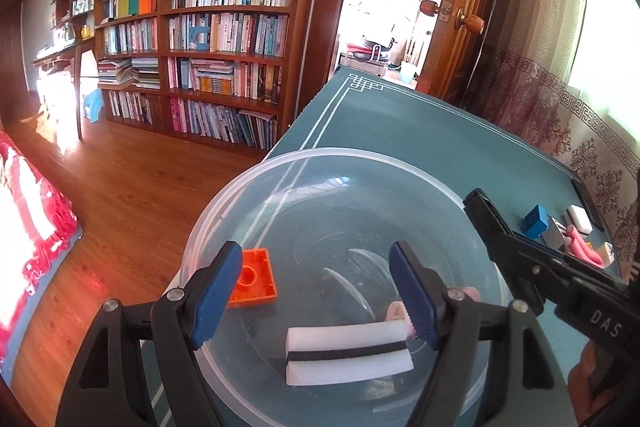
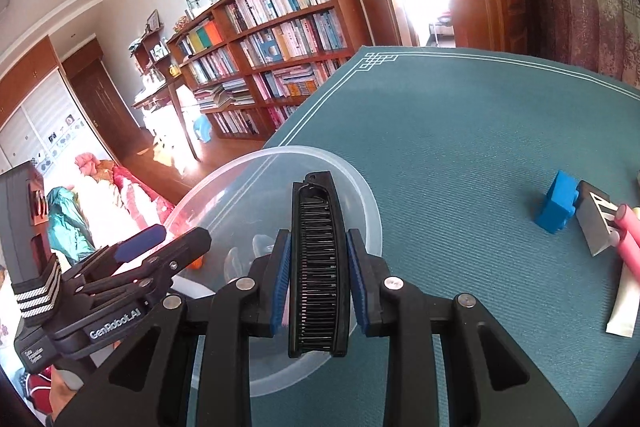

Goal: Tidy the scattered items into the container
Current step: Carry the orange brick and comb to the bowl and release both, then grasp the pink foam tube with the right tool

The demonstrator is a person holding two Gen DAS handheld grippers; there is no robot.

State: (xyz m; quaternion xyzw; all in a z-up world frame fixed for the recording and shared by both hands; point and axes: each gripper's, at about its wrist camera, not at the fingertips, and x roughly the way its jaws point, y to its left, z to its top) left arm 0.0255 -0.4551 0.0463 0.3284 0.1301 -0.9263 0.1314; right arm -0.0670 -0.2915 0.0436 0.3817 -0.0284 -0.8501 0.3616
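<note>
Right hand-held gripper, nearest the right wrist lens: blue pads pressed onto the two long sides of a black comb, teeth facing the camera, the comb pointing forward along the fingers. Its far end hangs above the inside of the clear plastic bowl; it does not appear to touch the bowl.

Left hand-held gripper: fingers spread, nothing between them, held over the near side of the bowl.

Bowl contents, left wrist view: orange brick, white sponge with a black stripe, a pale pink item half hidden behind the right pad, and some clear curved pieces on the bottom that are hard to identify.

Outside the bowl on the green desk mat, well to the right: blue brick, a grey wedge-shaped piece touching it, pink tubes, a white strip.

Step in hand, as judged: delivery of the comb, carry done, release not yet made.

Next move calls for: lowering the comb so its full length sits inside the rim, then spreading the pads. It is long relative to the bowl, so an end may ride up on the wall. After that, the right-side cluster remains; the blue brick looks like the easiest pick.
</note>
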